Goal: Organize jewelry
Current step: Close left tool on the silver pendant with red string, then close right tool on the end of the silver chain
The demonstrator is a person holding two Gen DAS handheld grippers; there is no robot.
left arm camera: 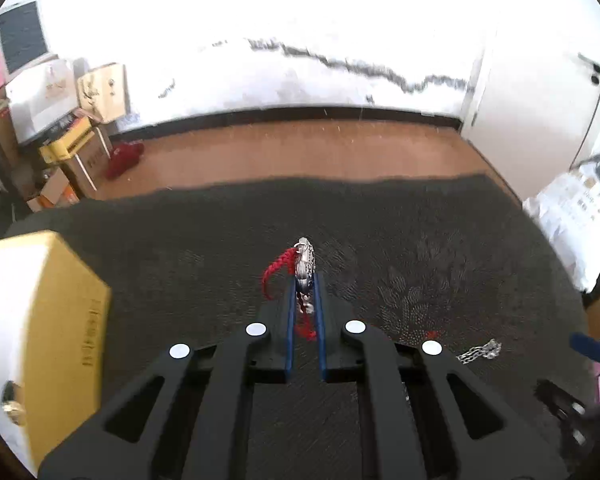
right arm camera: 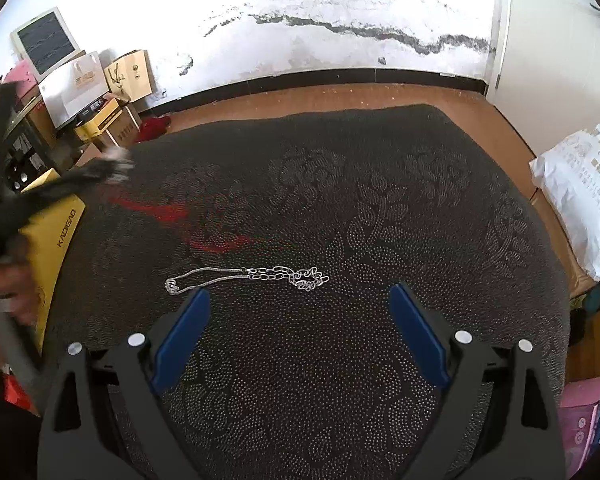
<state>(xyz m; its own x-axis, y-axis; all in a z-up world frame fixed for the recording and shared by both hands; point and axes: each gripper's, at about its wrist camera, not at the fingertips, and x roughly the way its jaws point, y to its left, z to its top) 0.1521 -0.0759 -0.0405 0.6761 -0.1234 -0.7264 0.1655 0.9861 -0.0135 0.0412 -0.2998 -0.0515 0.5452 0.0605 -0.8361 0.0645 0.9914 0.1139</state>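
Observation:
My left gripper [left arm camera: 305, 280] is shut on a silver pendant [left arm camera: 305, 266] with a red braided cord [left arm camera: 276, 270], held above the dark patterned cloth [left arm camera: 380, 220]. A yellow jewelry box [left arm camera: 40, 320] stands to its left; the box also shows in the right wrist view [right arm camera: 54, 240]. My right gripper [right arm camera: 300, 296] is open and empty, just short of a silver chain necklace [right arm camera: 252, 276] lying on the cloth. The left gripper shows blurred at the left of the right wrist view [right arm camera: 80, 176], with a red smear of the cord [right arm camera: 168, 212] trailing from it.
Cardboard boxes [right arm camera: 100, 92] and an old monitor [right arm camera: 46, 38] are stacked at the far left by the wall. A white printed bag [right arm camera: 584, 192] lies at the right edge. Brown surface [left arm camera: 300, 148] borders the cloth at the back.

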